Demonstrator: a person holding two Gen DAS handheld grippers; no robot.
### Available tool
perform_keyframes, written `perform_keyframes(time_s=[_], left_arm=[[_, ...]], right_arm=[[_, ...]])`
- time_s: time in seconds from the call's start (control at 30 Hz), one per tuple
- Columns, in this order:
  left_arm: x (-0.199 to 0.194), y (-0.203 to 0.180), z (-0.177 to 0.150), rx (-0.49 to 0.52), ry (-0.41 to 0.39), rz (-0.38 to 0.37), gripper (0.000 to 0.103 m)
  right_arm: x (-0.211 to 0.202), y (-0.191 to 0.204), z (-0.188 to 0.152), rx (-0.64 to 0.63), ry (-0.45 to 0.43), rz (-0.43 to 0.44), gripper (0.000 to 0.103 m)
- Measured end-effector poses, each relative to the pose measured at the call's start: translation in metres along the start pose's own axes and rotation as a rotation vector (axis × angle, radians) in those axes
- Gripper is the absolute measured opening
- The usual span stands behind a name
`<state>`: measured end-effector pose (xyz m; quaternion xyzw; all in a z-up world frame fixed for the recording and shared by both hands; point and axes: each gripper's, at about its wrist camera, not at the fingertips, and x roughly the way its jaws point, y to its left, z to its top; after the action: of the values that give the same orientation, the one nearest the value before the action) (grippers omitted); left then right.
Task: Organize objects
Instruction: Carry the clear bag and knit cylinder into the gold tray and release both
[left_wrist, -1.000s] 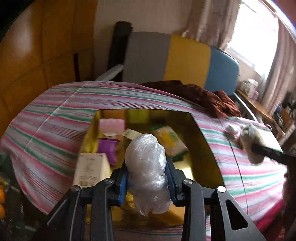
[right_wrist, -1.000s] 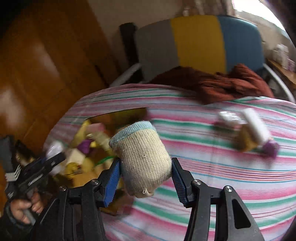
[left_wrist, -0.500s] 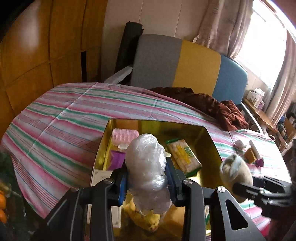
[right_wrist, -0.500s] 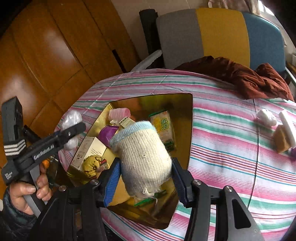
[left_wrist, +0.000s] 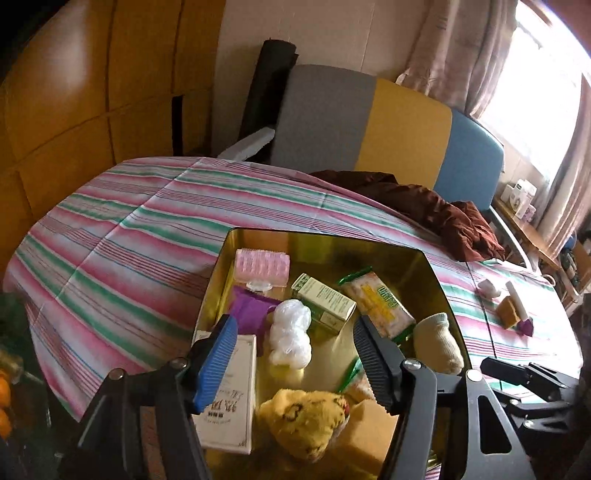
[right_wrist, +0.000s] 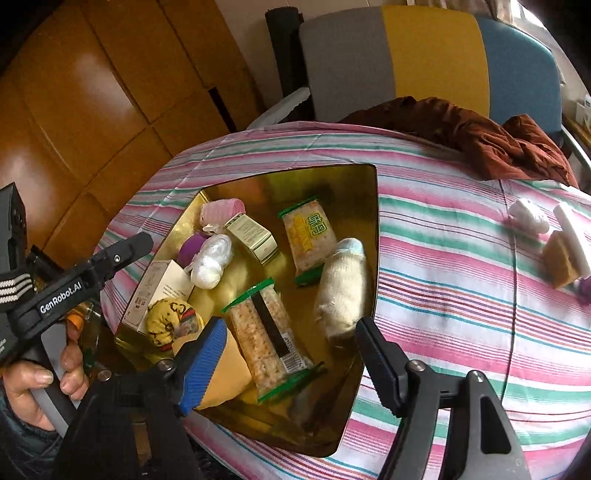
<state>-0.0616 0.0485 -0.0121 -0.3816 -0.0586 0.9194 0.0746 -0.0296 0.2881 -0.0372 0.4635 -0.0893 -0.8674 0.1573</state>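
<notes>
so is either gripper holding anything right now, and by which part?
Nothing is held. Both sets of jaws are opening and empty: the plastic-wrapped bundle and the knit sock lie loose in the gold tray.

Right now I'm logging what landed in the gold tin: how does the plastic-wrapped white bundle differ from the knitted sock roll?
The plastic-wrapped bundle is glossy, crinkled and white; the sock roll is matte, ribbed beige with a pale blue cuff. The bundle looks smaller than the sock roll. The bundle lies mid-tin beside the green-and-white carton; the sock roll lies along the right wall of the gold tin. Both are soft, rounded, and free of any fingers.
</notes>
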Motion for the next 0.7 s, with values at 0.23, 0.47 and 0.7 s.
perform_keyframes(time_s=[0.23,0.47,0.7], left_arm=[[-0.017,-0.012,-0.011,0.037,-0.024,0.01,0.069],[-0.028,-0.022,-0.016,0.059,-0.046,0.013,0.071],[-0.033,-0.029,-0.022,0.091,-0.043,0.005,0.071]], right_arm=[[-0.01,0.007,-0.003,-0.002,-0.031,-0.004,0.073],[-0.016,0.013,-0.007,-0.014,-0.04,-0.008,0.073],[-0.022,0.012,-0.009,-0.005,-0.054,-0.014,0.073]])
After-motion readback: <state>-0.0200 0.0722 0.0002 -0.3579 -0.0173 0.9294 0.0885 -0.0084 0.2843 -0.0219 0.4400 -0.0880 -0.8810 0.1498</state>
